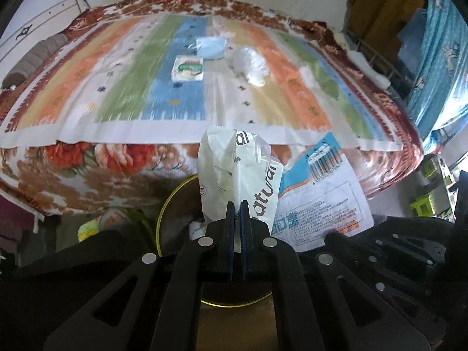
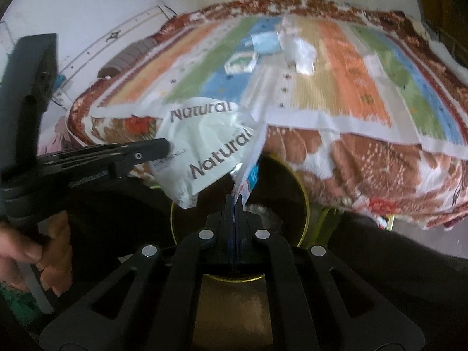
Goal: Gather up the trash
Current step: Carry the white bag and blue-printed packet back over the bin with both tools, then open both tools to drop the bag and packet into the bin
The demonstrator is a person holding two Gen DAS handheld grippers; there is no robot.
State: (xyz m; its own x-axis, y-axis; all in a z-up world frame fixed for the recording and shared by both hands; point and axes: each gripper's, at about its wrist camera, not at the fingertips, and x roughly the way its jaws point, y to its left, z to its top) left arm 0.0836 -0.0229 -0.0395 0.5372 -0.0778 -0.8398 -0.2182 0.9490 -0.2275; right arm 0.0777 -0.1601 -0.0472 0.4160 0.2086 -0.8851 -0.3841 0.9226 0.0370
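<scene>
My left gripper (image 1: pixel 237 203) is shut on a crumpled white wrapper (image 1: pixel 234 163) printed "Natural". It hangs over a dark round bin with a gold rim (image 1: pixel 163 201). My right gripper (image 2: pixel 235 199) is shut on the edge of a blue-and-white packet (image 2: pixel 248 175), also above the bin (image 2: pixel 305 204). That packet (image 1: pixel 321 193) shows its barcode in the left wrist view. On the bed lie a blue face mask (image 1: pixel 211 47), a small green-and-white box (image 1: pixel 188 68) and a clear plastic bag (image 1: pixel 248 64).
The bed carries a striped cloth (image 1: pixel 122 87) over a floral blanket (image 1: pixel 87 163), and its edge stands just behind the bin. A hand (image 2: pixel 29 251) holds the left gripper's handle. A blue curtain (image 1: pixel 438 58) hangs at far right.
</scene>
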